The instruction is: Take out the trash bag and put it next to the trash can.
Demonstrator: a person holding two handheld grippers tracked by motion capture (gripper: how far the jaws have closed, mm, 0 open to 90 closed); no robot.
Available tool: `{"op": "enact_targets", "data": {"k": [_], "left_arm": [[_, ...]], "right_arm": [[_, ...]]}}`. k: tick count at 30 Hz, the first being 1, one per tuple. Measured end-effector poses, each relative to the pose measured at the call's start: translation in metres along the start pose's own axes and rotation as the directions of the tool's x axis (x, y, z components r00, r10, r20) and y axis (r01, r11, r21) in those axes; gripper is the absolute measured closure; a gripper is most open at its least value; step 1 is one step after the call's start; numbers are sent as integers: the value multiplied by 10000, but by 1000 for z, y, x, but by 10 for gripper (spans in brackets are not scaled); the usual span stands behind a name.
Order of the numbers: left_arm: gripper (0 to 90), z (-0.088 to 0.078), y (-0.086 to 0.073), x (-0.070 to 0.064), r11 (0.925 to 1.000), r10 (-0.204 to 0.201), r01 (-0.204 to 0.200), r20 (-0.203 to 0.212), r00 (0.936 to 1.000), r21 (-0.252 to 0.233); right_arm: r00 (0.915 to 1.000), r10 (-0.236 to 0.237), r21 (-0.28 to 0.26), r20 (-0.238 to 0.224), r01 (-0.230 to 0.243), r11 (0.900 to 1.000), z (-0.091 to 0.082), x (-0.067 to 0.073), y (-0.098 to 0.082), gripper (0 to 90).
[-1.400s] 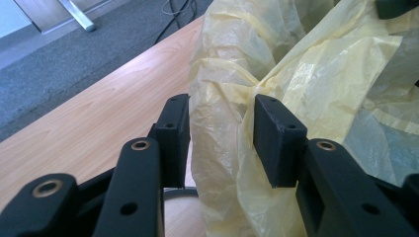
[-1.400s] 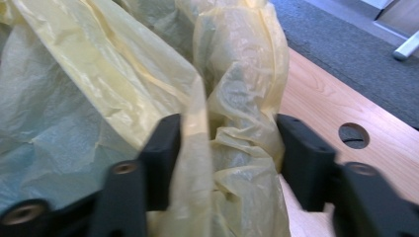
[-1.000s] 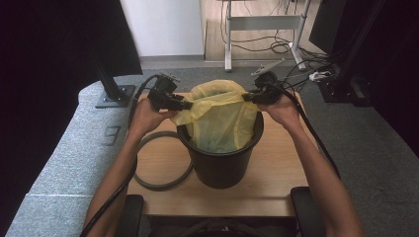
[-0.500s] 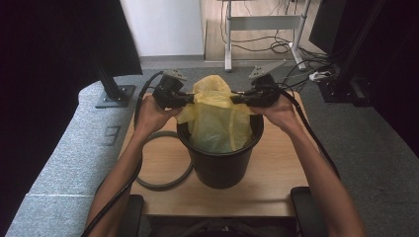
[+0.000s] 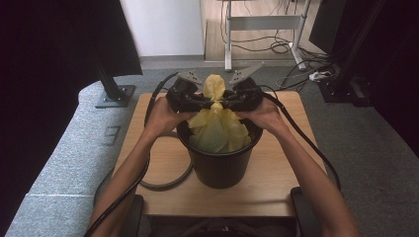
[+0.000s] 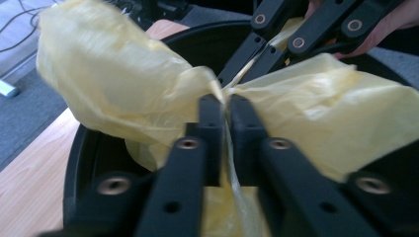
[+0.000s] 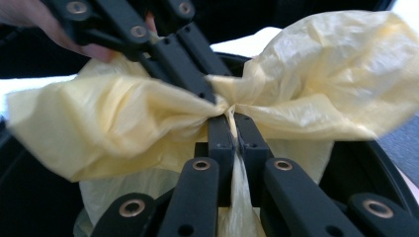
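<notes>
Both grippers, left gripper (image 5: 205, 102) and right gripper (image 5: 225, 102), were clamped on the yellow bag (image 5: 217, 129), pinching its mouth together above the black bin (image 5: 220, 165). Gathering looked done; I'd guess tying or lifting out remained, since the bag sat inside.

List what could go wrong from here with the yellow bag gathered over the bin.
1. Tearing: the left gripper and right gripper each pinch a thin fold of the yellow bag; a hard pull might rip the film.
2. Collision: both grippers' tips meet at one point above the black bin, so they may knock together.
3. Slipping: the pinched fold is narrow and could slide out of the jaws.
</notes>
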State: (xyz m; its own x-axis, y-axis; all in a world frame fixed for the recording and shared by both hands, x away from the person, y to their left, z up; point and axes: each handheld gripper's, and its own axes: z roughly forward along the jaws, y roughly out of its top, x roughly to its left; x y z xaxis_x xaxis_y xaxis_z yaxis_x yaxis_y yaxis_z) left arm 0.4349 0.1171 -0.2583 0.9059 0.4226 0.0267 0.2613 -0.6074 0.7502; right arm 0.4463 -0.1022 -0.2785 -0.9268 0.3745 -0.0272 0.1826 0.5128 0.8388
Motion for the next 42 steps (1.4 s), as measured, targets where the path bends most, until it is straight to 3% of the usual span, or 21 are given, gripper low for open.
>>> {"op": "enact_targets", "data": {"k": [2, 3, 5, 9, 13, 14, 17, 19, 22, 26, 27, 30, 32, 33, 38, 40, 42], "left_arm": [[642, 0, -1, 1, 10000, -18, 17, 81, 10000, 84], [612, 2, -4, 1, 9994, 164, -168, 152, 9998, 292], [587, 4, -5, -1, 9993, 251, -254, 119, 9996, 263], [564, 8, -5, -3, 9987, 450, -454, 194, 9988, 216], [662, 11, -4, -7, 9966, 770, -778, 287, 9966, 271], [743, 12, -4, -9, 9932, 1081, -1089, 221, 9939, 422], [855, 12, -7, -9, 9885, 1397, -1404, 171, 9901, 557], [883, 12, -8, -8, 9893, 1372, -1380, 192, 9904, 464], [890, 11, -9, -6, 9896, 1352, -1353, 56, 9908, 482], [891, 4, -9, -5, 9916, 1234, -1233, 0, 9924, 385], [891, 4, -9, -5, 9916, 1234, -1233, 0, 9924, 385], [890, 1, -4, -7, 9910, 1298, -1299, 40, 9915, 334], [889, 1, 0, -10, 9902, 1367, -1371, 138, 9905, 259], [889, 3, 5, -14, 9896, 1423, -1428, 249, 9895, 176], [889, 4, 14, -20, 9886, 1507, -1505, 508, 9873, -84], [889, 2, 17, -20, 9895, 1413, -1377, 914, 9857, -447], [882, 0, 16, -19, 9898, 1349, -1290, 1059, 9852, -600]], "right_arm": [[10000, -1, -65, -35, 1, 10000, -1, 0, -1, 876], [9998, 80, -252, -183, -84, 9996, -2, -1, 0, 876], [9995, 114, -496, -305, -129, 9987, -4, 0, 3, 876], [9992, -100, -360, -383, 86, 9993, -2, 4, 8, 876], [9989, -80, -437, -455, 60, 9990, -1, 4, 8, 876], [9983, -5, -490, -591, -24, 9988, -2, 3, 7, 875], [9964, 24, -522, -843, -68, 9986, -3, 2, 6, 854], [9936, 120, -650, -1125, -195, 9977, -5, 2, 7, 783], [9948, -27, -745, -1019, -49, 9972, -7, 4, 9, 517], [9996, 256, -511, -103, -261, 9984, -9, 2, 8, 127], [9995, 297, -310, 69, -295, 9991, -8, 2, 7, 118], [9998, 100, 172, -157, -97, 9998, -2, 6, 5, 83], [9993, 13, 283, -383, -2, 9996, 1, 8, 5, 73], [9973, -244, 488, -689, 278, 9984, 9, 12, 4, 59], [9968, -380, 736, -700, 431, 9964, 20, 16, 4, 94], [9965, -567, 664, -614, 608, 9959, 23, 20, 7, 193], [9963, -739, 624, -445, 766, 9951, 20, 21, 7, 420]]}}
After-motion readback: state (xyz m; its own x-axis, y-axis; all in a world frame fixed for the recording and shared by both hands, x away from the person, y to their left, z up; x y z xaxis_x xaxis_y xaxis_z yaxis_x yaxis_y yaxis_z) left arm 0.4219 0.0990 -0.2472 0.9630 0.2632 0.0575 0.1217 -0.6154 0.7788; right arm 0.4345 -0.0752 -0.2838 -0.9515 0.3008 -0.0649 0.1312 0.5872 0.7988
